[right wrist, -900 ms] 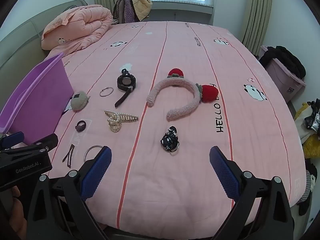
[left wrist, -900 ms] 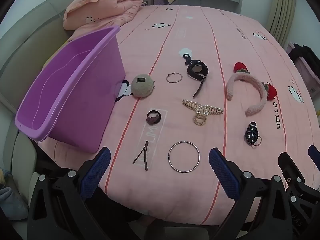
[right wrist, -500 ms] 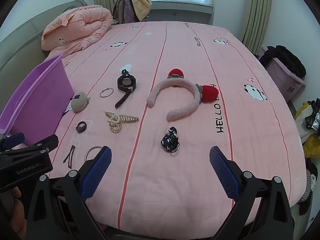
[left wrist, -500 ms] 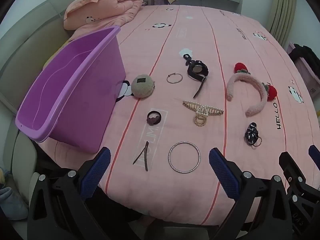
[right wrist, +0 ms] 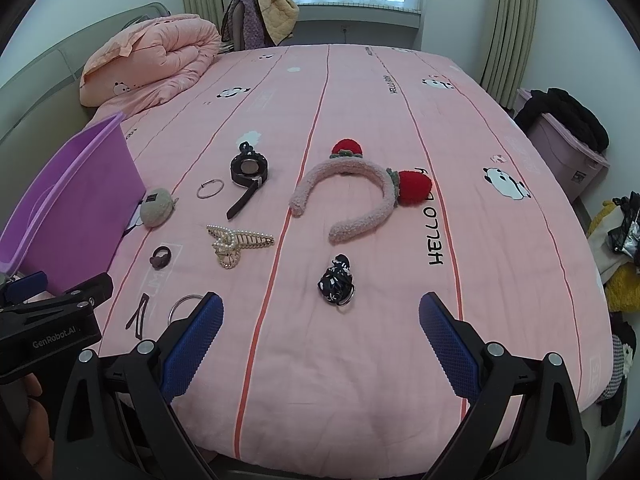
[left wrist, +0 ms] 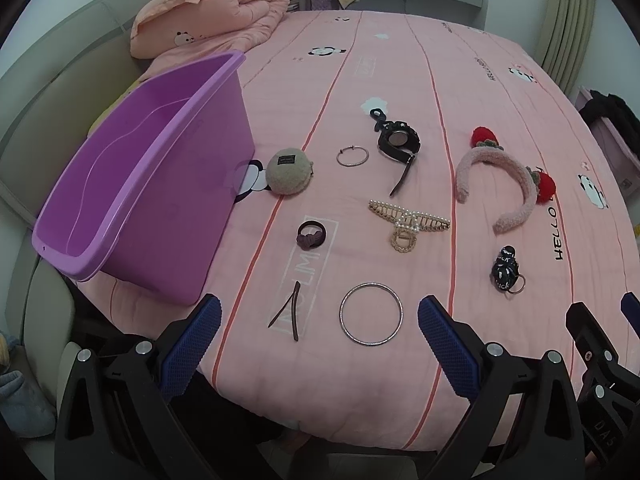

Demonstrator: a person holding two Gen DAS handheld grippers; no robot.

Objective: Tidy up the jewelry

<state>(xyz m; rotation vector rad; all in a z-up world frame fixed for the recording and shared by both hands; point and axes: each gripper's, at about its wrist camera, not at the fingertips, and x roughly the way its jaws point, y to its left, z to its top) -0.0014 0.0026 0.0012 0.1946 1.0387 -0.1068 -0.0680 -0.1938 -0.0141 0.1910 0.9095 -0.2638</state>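
Jewelry lies spread on a pink bed (left wrist: 400,380). A silver bangle (left wrist: 371,313) and a dark hairpin (left wrist: 291,311) lie nearest my open, empty left gripper (left wrist: 318,344). Further off are a dark hair tie (left wrist: 311,234), a pearl claw clip (left wrist: 408,221), a beige pouch (left wrist: 289,173), a thin hoop (left wrist: 352,156), a black watch (left wrist: 399,144), a fuzzy pink headband (left wrist: 502,184) and a black keyring charm (left wrist: 506,270). The purple bin (left wrist: 132,200) stands at the left. My right gripper (right wrist: 320,344) is open and empty, just short of the charm (right wrist: 337,280).
A folded peach quilt (right wrist: 152,68) lies at the far left of the bed. A chair with clothes (right wrist: 260,16) stands by the window. A storage box with dark clothes (right wrist: 568,140) sits right of the bed. The bed's front edge is just below both grippers.
Both grippers have barely shifted; the scene has slid very slightly in view. Nothing was picked up or moved.
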